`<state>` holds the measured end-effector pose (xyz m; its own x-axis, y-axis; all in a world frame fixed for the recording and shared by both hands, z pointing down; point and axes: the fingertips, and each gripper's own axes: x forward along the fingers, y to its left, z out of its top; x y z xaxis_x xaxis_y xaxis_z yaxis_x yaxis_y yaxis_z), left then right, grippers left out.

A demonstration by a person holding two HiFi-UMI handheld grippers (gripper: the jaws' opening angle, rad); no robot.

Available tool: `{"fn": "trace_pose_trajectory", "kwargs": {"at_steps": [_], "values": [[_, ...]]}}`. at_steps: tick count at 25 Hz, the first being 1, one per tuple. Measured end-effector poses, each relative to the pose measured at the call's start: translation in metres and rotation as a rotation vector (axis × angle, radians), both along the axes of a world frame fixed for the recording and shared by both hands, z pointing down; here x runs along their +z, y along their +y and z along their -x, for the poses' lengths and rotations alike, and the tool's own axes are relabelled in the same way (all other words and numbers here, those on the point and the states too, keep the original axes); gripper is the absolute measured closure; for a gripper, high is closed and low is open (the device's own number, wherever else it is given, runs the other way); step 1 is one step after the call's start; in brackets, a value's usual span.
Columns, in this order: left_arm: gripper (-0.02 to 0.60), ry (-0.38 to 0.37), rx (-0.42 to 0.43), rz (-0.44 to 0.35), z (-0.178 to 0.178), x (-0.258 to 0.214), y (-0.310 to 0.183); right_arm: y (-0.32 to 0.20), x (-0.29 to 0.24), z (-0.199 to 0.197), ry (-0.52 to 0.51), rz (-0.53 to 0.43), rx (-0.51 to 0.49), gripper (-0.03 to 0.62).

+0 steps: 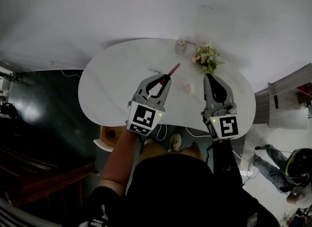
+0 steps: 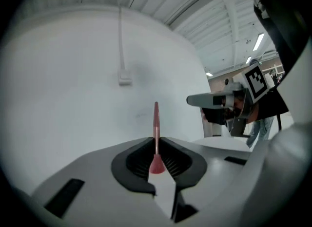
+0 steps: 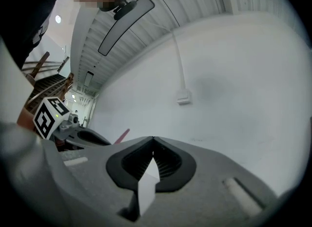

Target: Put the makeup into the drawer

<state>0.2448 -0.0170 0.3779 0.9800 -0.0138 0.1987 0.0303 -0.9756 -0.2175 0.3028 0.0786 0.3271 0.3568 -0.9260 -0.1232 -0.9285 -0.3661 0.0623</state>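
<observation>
One slim pink makeup stick (image 2: 156, 121), perhaps plastic

My left gripper (image 2: 156, 141) is clamped on a slim pink makeup stick (image 2: 155, 123). Its flared rosy end sits behind the pads, and the thin shaft pokes straight out past the tips (slanting up and to the right in the head view (image 1: 171, 71)), held in the air.

White oval table (image 1: 107, 89) beside a white wall (image 1: 146, 7), dark floor (image 1: 44, 104).
</observation>
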Motion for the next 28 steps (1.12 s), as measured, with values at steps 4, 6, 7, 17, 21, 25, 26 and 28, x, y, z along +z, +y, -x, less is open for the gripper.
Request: {"fn": "trace_pose_trajectory", "kwargs": {"at_steps": [4, 6, 7, 17, 21, 25, 26, 28], "values": [[0.538, 0.154, -0.088, 0.049, 0.011, -0.030, -0.007, 0.002, -0.003, 0.002, 0.018, 0.012, 0.009, 0.589], [0.538, 0.158, -0.121, 0.065, 0.015, -0.028, -0.012, 0.002, -0.004, 0.005, 0.020, 0.012, 0.008, 0.589], [0.538, 0.156, -0.130, 0.065, 0.017, -0.027, -0.014, 0.002, -0.004, 0.006, 0.021, 0.013, 0.006, 0.589], [0.538, 0.179, -0.274, 0.046, 0.077, -0.026, -0.053, -0.043, -0.001, 0.040, 0.020, 0.011, -0.097, 0.589], [0.538, 0.160, -0.391, 0.017, 0.130, -0.030, -0.090, -0.088, -0.005, 0.077, 0.012, 0.006, -0.198, 0.589], [0.538, 0.170, -0.513, 0.024, 0.191, -0.032, -0.125, -0.134, -0.009, 0.127, 0.000, -0.011, -0.310, 0.589], [0.538, 0.167, -0.540, 0.019, 0.206, -0.033, -0.132, -0.145, -0.010, 0.140, -0.002, -0.011, -0.340, 0.589], [0.538, 0.163, -0.593, 0.013, 0.236, -0.034, -0.144, -0.167, -0.010, 0.167, -0.005, -0.008, -0.399, 0.589]]}}
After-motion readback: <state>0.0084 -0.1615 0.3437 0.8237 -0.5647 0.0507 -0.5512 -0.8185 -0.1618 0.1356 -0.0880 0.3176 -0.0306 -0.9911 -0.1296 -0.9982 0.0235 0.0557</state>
